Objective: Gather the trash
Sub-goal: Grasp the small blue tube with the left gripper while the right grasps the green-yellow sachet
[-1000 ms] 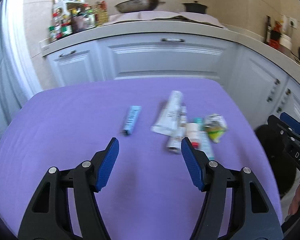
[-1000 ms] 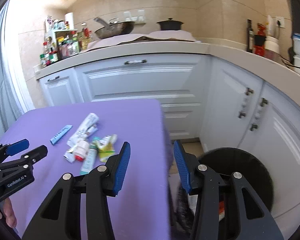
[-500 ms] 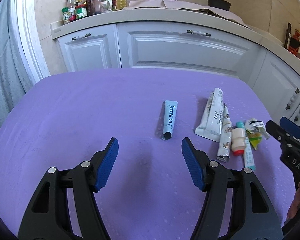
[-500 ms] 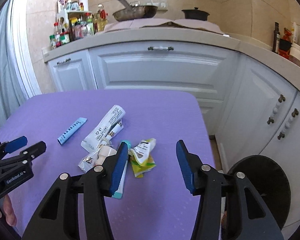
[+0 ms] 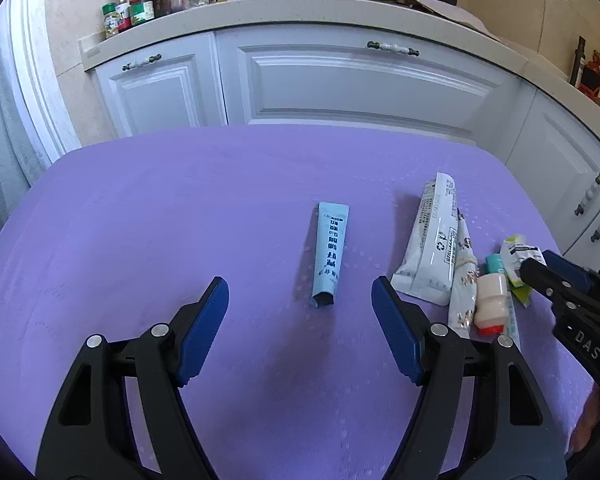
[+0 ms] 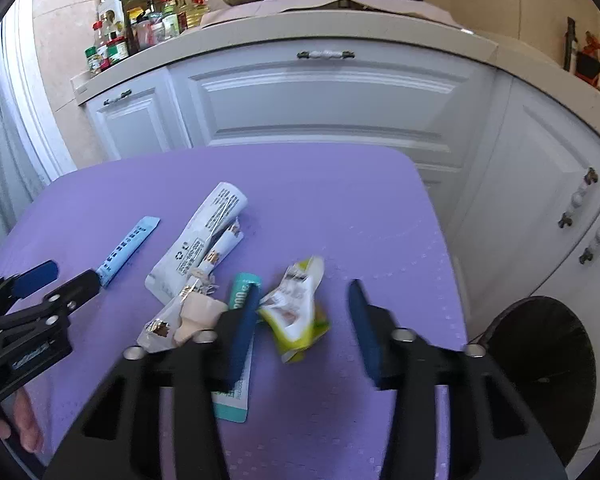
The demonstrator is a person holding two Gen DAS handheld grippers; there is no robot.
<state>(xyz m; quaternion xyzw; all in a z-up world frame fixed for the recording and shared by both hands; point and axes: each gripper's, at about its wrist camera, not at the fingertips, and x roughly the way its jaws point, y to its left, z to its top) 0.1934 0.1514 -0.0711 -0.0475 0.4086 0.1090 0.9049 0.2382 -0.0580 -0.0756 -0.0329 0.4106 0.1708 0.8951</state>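
Light blue tube (image 5: 331,254) flat on the purple table (image 5: 140,240), alone, well apart from the other litter. Long axis nearly straight away from the left gripper (image 5: 300,312), dark capped end toward it, crimped end away. Lies just ahead of the gap, centred between the two blue pads (image 5: 204,320), not touching either. Jaws spread wide, nothing between them. Probably the nearer tool for this piece; long axis along the fingers, so a closing across the narrow width looks possible.

Crumpled yellow-green wrapper (image 6: 298,312) further to the right, close to the table edge. Sits ahead of the right gripper (image 6: 304,332), inside its gap, nearer to the left pad. Fingers here also released and empty, rather blurred. Seemingly the target of this side.

Between both, a heap: white pouch (image 5: 430,240), thin foil sachet (image 5: 462,280), small bottle with red cap (image 5: 490,300), teal tube (image 6: 236,360) partly under the right finger. Overlaps hard to separate. Black bin (image 6: 540,364) beside the table on the floor, cut off by the frame, inside not visible.
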